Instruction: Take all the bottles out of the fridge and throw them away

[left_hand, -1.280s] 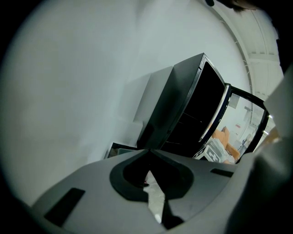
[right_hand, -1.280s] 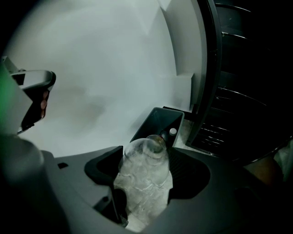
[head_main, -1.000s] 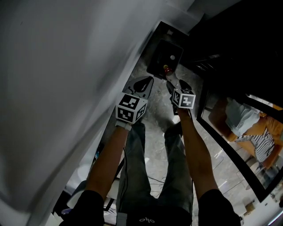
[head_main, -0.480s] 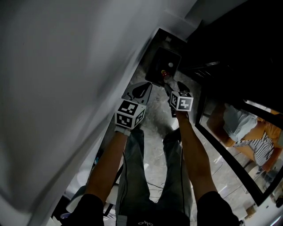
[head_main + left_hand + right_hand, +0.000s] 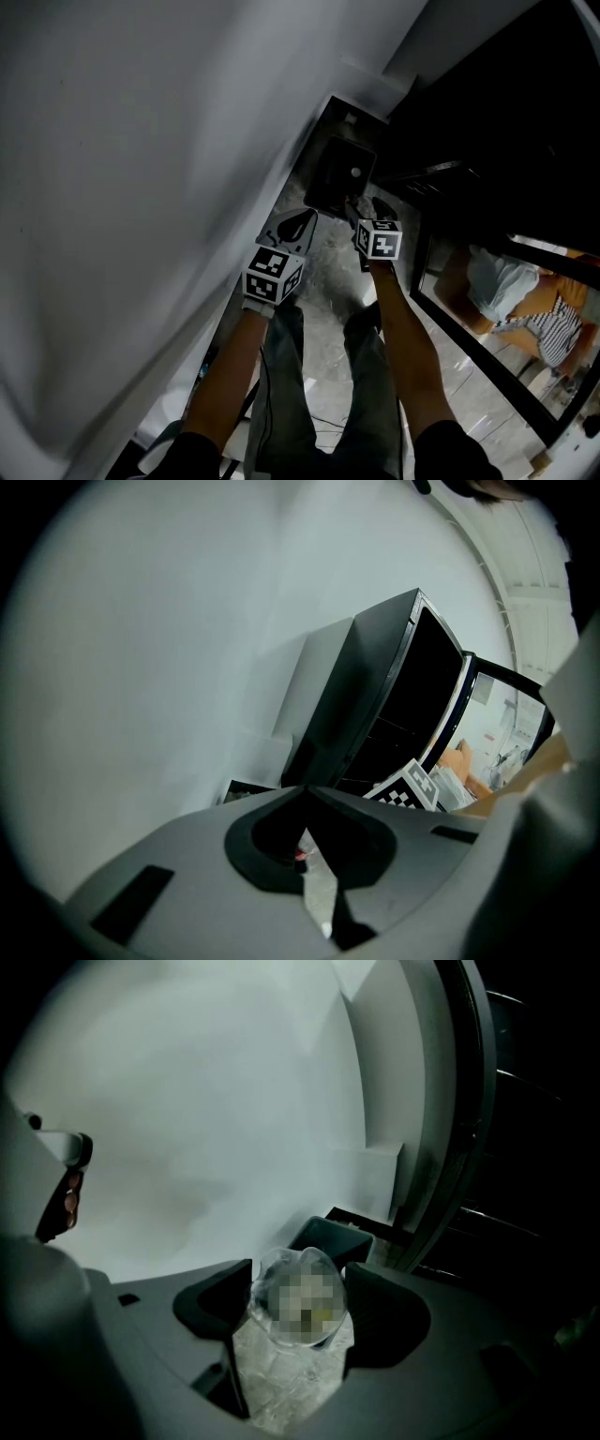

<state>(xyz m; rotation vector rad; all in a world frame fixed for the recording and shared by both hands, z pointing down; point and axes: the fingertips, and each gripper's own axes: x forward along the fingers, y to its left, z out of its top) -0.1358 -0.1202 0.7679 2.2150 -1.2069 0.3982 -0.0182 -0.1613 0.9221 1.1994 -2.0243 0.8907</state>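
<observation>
A clear bottle is being pinched between the 2 jaws of the right gripper. Its long axis is being held in line with the jaws and pointed forward and down at a dark bin, close to the near rim. The leading end is possibly the cap, but the view is too blurred to tell. The left gripper is being held just beside it, its jaws pressed together on nothing. A white wall is rising behind the bin, and the open fridge is standing to the right.
</observation>
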